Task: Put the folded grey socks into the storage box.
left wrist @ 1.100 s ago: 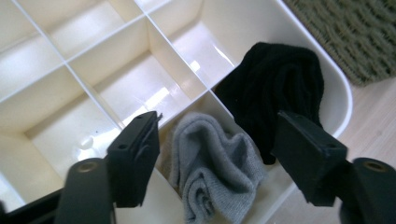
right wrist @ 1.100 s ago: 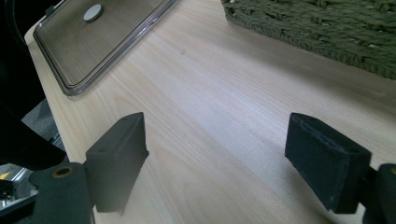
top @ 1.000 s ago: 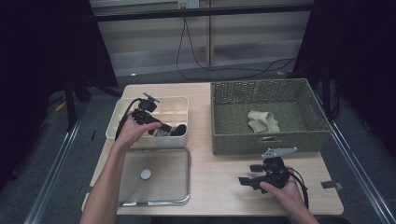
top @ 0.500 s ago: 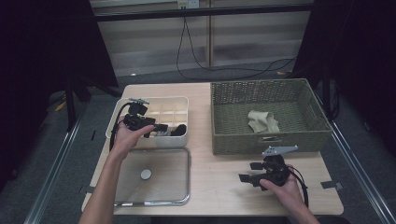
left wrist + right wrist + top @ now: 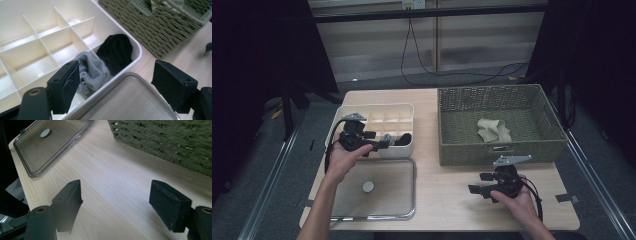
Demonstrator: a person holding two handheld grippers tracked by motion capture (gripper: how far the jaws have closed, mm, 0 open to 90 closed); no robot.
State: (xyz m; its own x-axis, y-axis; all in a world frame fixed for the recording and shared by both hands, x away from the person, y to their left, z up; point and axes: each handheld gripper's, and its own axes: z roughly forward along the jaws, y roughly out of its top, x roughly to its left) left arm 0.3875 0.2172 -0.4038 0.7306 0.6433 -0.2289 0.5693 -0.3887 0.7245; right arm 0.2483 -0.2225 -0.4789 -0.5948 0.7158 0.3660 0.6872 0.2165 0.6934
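Observation:
A white divided box (image 5: 362, 114) stands at the table's left. Its near right compartments hold a grey sock (image 5: 92, 72) and a black sock (image 5: 116, 51), also seen as a dark shape (image 5: 404, 139) in the high view. My left gripper (image 5: 383, 143) hovers at the box's near rim, open, its jaws (image 5: 117, 75) wide apart and empty, with the grey sock just beyond them. My right gripper (image 5: 476, 185) is open and empty (image 5: 115, 192), low over bare table in front of the wicker basket (image 5: 544, 142).
A clear lid (image 5: 398, 171) with a round knob lies flat in front of the box, and its corner (image 5: 130, 100) sits under the left jaws. A beige cloth (image 5: 493, 131) lies inside the basket. Bare wood (image 5: 112, 170) lies between lid and basket.
My left gripper has drawn back a little from over the box toward its near rim. The right gripper has barely moved.

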